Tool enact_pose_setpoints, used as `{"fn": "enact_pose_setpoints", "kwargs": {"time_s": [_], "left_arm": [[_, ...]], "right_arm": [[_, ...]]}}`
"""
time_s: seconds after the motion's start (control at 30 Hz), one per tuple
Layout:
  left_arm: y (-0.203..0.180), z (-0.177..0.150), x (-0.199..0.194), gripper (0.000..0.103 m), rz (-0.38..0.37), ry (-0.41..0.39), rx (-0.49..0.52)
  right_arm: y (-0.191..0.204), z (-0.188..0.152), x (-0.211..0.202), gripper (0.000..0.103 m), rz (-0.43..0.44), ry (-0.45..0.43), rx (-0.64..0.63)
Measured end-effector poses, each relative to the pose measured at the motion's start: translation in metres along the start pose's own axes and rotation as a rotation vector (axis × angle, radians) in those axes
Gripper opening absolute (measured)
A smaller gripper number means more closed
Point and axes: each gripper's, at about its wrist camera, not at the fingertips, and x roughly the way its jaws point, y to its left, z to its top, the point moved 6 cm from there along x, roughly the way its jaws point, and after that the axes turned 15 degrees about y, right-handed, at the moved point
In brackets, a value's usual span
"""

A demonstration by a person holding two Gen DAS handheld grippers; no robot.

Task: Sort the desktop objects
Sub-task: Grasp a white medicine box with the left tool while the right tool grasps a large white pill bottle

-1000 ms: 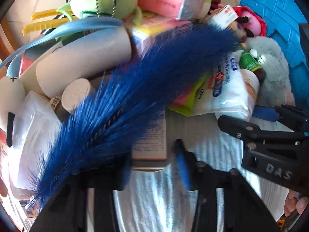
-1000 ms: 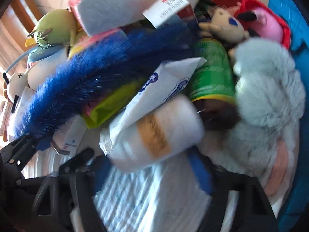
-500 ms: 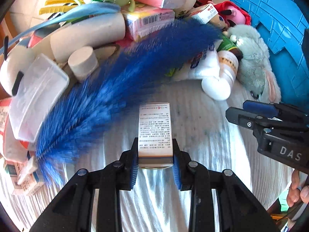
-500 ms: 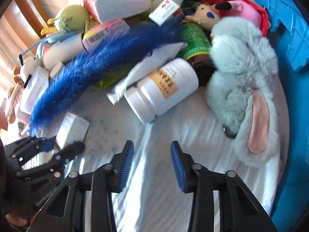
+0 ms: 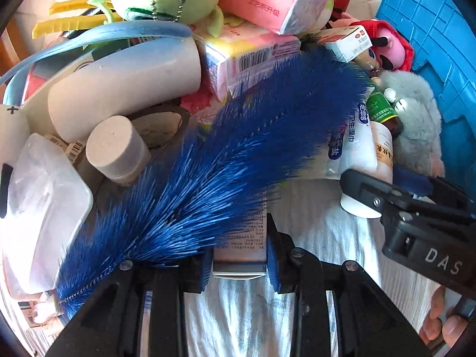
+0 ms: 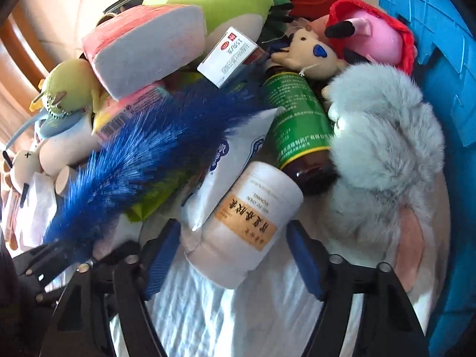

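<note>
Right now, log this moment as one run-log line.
left gripper: shut on small box | right gripper: open around white bottle | blue brush: draped over pile

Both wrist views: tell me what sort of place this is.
Probably a household table used for sorting mixed clutter. A white cloth covers the surface, plush toys such as a grey plush lie piled with a white medicine bottle, and a blue plastic crate stands alongside.

Brush (image 5: 238,154) deep blue. Bottle (image 6: 247,223) white, orange label. Second bottle (image 6: 300,125) brown, green label. Plush (image 6: 383,136) grey, pink ear. Crate (image 5: 431,38) bright blue. Cloth (image 5: 324,267) white, finely striped.
</note>
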Motion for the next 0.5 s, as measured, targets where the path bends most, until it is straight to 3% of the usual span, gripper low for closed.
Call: {"fn": "enact_pose_setpoints", "kwargs": {"time_s": [0.13, 0.2, 0.43, 0.5], "left_arm": [[-0.011, -0.019, 0.000, 0.029, -0.001, 0.002, 0.035], [-0.017, -0.030, 0.000, 0.029, -0.005, 0.005, 0.051], [-0.032, -0.061, 0.001, 0.029, -0.042, 0.036, 0.094], [-0.036, -0.062, 0.002, 0.029, -0.017, 0.037, 0.100]], "right_arm": [[0.004, -0.017, -0.004, 0.052, -0.003, 0.033, -0.062], [0.007, -0.028, -0.006, 0.050, -0.018, 0.047, -0.105], [0.013, -0.066, -0.012, 0.049, -0.023, 0.122, -0.194], [0.014, -0.074, -0.014, 0.053, -0.016, 0.134, -0.205]]}}
